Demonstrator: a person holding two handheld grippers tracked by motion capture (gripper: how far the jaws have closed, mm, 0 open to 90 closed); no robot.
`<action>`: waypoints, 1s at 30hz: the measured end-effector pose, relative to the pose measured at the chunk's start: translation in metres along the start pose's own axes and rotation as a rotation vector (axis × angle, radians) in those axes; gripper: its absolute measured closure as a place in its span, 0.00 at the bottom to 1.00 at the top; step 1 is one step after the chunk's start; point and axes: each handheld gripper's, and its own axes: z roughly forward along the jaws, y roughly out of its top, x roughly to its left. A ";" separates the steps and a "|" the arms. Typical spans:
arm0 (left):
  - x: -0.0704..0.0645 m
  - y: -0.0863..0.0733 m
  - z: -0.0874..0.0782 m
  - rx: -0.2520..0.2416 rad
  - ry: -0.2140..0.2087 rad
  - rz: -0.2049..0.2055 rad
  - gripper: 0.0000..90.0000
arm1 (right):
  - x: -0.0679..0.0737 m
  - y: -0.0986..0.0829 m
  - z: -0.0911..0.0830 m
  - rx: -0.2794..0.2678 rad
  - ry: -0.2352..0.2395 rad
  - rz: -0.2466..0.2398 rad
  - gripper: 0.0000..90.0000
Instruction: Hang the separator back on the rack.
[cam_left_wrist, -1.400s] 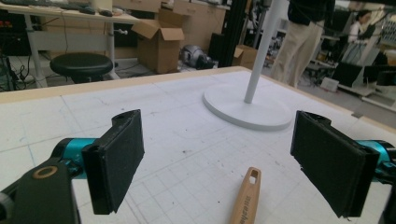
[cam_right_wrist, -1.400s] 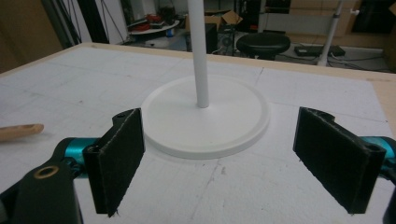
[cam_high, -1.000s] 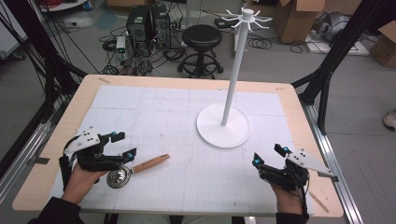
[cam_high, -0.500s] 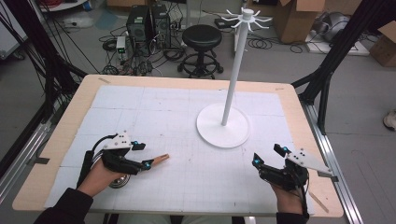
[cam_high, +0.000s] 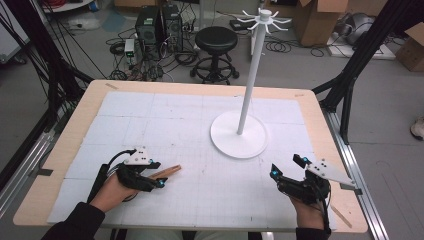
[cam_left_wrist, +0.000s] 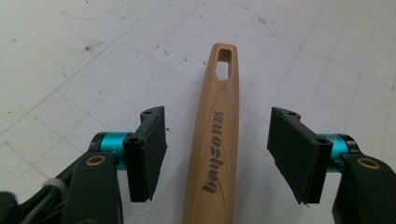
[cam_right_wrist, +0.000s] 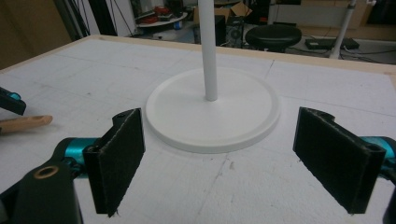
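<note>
- Step in hand, as I judge it: the grasp of the wooden handle (cam_left_wrist: 215, 140), with the left gripper (cam_left_wrist: 217, 158) set over it and not yet closed.
- Left jaws: spread wide, one pad on each side of the handle, with a clear gap to the wood on both sides. Nothing is pinched.
- The handle lies flat on the mat (cam_left_wrist: 84, 70), running straight out between the jaws. Its far end, with the hanging slot (cam_left_wrist: 225, 63), reaches well past the pad tips. It sits a little nearer the left pad than the right.
- The near end of the tool passes under the gripper, so what it ends in cannot be told from here.
- In the high view the left gripper (cam_high: 150, 181) sits low at the mat, with the handle tip (cam_high: 167, 171) poking out beside it.
- Right gripper (cam_right_wrist: 233, 158): jaws spread too, holding nothing, resting near the table's edge, well apart from the handle. Ahead of its jaws stands the rack (cam_right_wrist: 212, 105) on its white round base; the handle tip shows far off to the left of them.
- Next move, by my reading: close the left jaws squarely on the handle, centring first so that both pads meet the wood together and it does not skid sideways.
- The slot at the free end suggests hanging on one of the rack's hooks (cam_high: 264, 19), so the grip should leave that end clear.
</note>
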 end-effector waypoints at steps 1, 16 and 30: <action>0.000 0.001 0.001 0.006 -0.002 0.001 0.44 | 0.000 0.000 0.000 0.001 0.000 0.001 0.17; -0.003 0.016 0.017 0.122 -0.009 0.082 0.61 | -0.001 -0.001 0.001 0.007 0.002 0.004 0.17; -0.002 0.016 0.015 0.122 -0.006 0.071 0.75 | -0.001 0.000 0.000 0.004 0.002 0.008 0.17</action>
